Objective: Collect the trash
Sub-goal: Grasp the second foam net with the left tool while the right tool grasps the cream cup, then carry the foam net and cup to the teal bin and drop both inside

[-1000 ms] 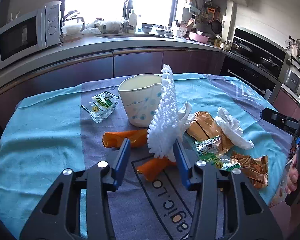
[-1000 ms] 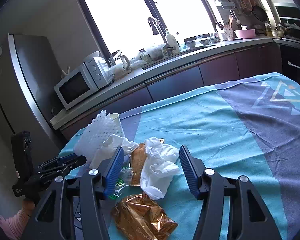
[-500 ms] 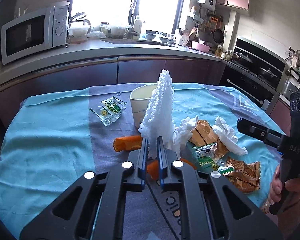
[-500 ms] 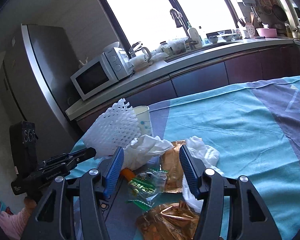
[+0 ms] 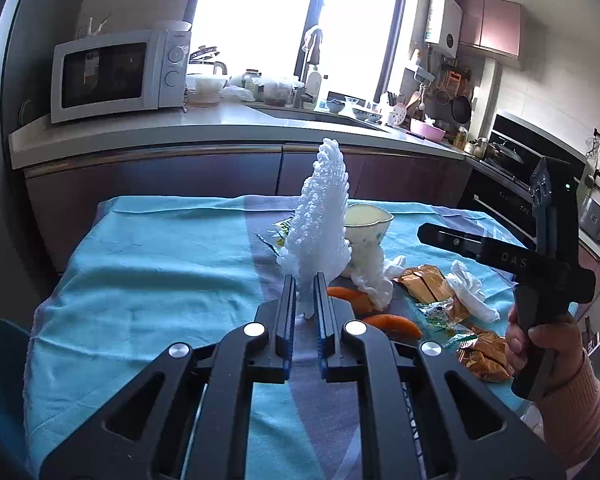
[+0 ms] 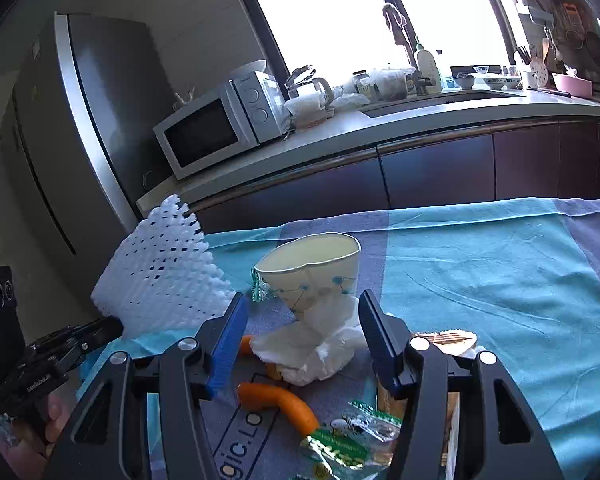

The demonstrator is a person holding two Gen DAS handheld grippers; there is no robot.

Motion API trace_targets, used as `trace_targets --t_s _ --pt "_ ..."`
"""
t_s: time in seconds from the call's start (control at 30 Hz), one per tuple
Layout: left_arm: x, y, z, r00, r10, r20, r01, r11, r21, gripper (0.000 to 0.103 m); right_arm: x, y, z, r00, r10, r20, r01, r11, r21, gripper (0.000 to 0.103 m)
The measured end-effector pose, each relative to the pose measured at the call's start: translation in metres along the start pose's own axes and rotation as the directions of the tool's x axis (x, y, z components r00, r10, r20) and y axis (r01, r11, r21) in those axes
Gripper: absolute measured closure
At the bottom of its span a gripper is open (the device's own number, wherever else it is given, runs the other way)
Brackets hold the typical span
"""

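My left gripper [image 5: 304, 285] is shut on the lower edge of a white foam net [image 5: 320, 232], which stands upright above the blue tablecloth [image 5: 160, 280]. From the right wrist view the same foam net [image 6: 160, 272] hangs at the left. My right gripper [image 6: 302, 308] is open and hovers over the trash pile. Framed between its fingers are a crumpled tissue [image 6: 312, 348] and a dented paper cup [image 6: 312, 272], neither touched. Orange peels [image 6: 280, 398], a green wrapper [image 6: 348, 440] and gold wrappers [image 5: 482, 354] lie on the cloth.
A counter with a microwave [image 5: 120, 74] runs behind the table, and a fridge [image 6: 80, 140] stands at its left end. An oven [image 5: 512, 184] is at the right. A hand [image 5: 540, 340] holds the right gripper's handle over the table's right edge.
The left jaws closed on the foam net and lifted it up and away from the pile. The right gripper, still open, swung left from the tissues to the cup.
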State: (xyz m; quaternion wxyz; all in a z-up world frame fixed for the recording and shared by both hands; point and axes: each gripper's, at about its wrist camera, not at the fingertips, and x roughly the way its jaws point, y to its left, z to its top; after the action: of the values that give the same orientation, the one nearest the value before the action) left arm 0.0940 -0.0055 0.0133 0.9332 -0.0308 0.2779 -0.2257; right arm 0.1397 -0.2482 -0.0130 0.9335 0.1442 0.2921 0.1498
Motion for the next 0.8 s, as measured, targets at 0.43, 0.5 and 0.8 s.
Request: trace_targets --t_s 0.43,0.5,0.8 --pt "-0.019 0.046 -0.008 0.998 0.068 0.006 -0.067 0.995 -0.071 0.094 0.056 -0.034 0.035 0.993 -0.057 -0.106 0.069 0.991 0.115 0.056" --pt "-0.022 0.050 -0.010 0.997 0.077 0.005 -0.077 0.994 -0.077 0.094 0.059 -0.037 0.033 0.991 -0.051 -0.120 0.066 0.989 0.131 0.066" --pt "-0.028 0.069 -0.017 0.994 0.112 -0.010 -0.112 0.988 -0.103 0.094 0.054 -0.031 0.024 0.991 -0.032 -0.132 0.049 0.991 0.127 0.091"
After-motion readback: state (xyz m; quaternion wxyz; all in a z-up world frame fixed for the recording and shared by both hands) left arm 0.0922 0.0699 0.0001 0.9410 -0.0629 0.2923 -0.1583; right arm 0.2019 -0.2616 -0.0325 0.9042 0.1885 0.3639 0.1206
